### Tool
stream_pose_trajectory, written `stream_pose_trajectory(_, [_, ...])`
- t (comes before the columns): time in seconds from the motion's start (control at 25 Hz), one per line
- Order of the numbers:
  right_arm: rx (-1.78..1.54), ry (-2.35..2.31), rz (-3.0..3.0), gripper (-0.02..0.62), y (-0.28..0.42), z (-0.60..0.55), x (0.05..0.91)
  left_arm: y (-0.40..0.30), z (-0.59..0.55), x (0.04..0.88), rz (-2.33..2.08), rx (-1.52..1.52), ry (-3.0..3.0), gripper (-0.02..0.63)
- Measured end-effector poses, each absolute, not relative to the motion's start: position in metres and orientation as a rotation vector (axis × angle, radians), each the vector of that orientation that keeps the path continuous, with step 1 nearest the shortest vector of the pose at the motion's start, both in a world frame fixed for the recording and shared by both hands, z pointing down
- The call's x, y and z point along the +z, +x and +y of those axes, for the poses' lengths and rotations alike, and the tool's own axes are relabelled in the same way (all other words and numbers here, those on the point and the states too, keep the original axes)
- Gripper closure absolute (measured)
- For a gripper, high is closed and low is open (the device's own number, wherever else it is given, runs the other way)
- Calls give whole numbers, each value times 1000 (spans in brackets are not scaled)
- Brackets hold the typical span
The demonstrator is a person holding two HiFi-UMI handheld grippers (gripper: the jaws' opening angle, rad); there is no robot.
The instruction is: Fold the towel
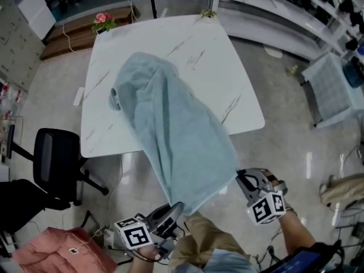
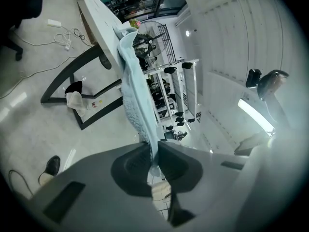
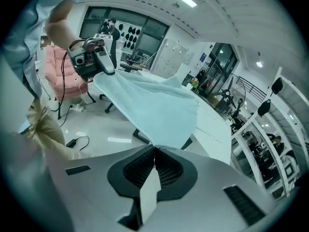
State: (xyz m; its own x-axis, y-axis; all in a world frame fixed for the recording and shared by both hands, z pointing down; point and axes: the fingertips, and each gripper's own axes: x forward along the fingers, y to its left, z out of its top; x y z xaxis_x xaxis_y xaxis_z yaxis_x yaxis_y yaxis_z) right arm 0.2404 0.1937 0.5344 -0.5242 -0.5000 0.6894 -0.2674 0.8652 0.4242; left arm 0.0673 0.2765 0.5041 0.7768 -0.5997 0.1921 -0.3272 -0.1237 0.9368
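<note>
towel [image 1: 173, 124], long axis diagonal, off the table [image 1: 219, 56]

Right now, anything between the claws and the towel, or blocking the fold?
Nothing visible. Left claw and right claw each grip a corner of the towel just off the table; only the towel lies on it.

Grey left tool [image 1: 178, 206], right tool [image 1: 239, 177], khaki trousers [image 1: 206, 236]

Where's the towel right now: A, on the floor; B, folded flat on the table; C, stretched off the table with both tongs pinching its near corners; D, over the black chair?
C: the towel runs off the table edge, its near corners clamped in the left tongs and the right tongs.
</note>
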Motion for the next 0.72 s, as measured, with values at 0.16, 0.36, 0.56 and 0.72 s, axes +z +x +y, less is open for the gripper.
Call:
stream_pose_trajectory(0.16, [-247,532,-2141,530,250,205,556,76,293,520,-777,-181,1729,399])
stream_pose_trajectory(0.36, [-164,553,-2230,457,245,219,538,74,312,498,-816,-187,1748,367])
stream_pose_trajectory(0.56, [-165,640,-2356,459,220,213,472,54,313,434,-929,-264,1812,368])
stream_pose_trajectory(0.72, [-155,681,-2453,460,195,209,410,26,302,375,-1037,-331,1892,371])
